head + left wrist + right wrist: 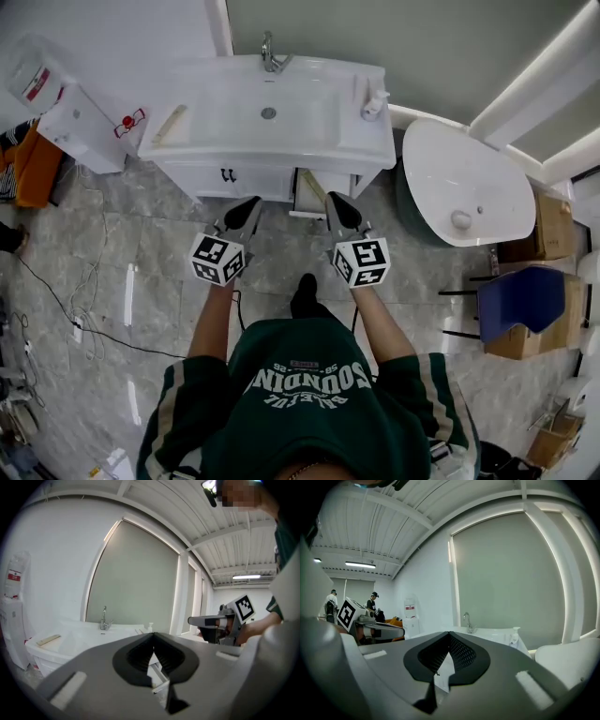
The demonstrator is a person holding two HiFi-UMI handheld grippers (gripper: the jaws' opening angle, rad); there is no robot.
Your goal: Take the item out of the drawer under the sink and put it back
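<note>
The white sink cabinet (272,122) stands against the far wall, with a tap (270,52) and a soap bottle (373,103) on top. Below its right half a white drawer (307,192) is pulled partly out; also in the left gripper view, the drawer (158,677) shows through the gap below the jaws. No item in it is visible. My left gripper (246,212) is shut and empty, a little in front of the cabinet's doors. My right gripper (339,208) is shut and empty too, just right of the drawer. In their own views the left gripper (153,634) and right gripper (449,633) have tips touching.
A white oval tub (464,183) sits right of the cabinet. A water dispenser (80,127) stands at the left, cables (84,281) trail over the marble floor, and cardboard boxes (553,225) and a blue chair (520,300) stand at the right. People (333,603) stand far off.
</note>
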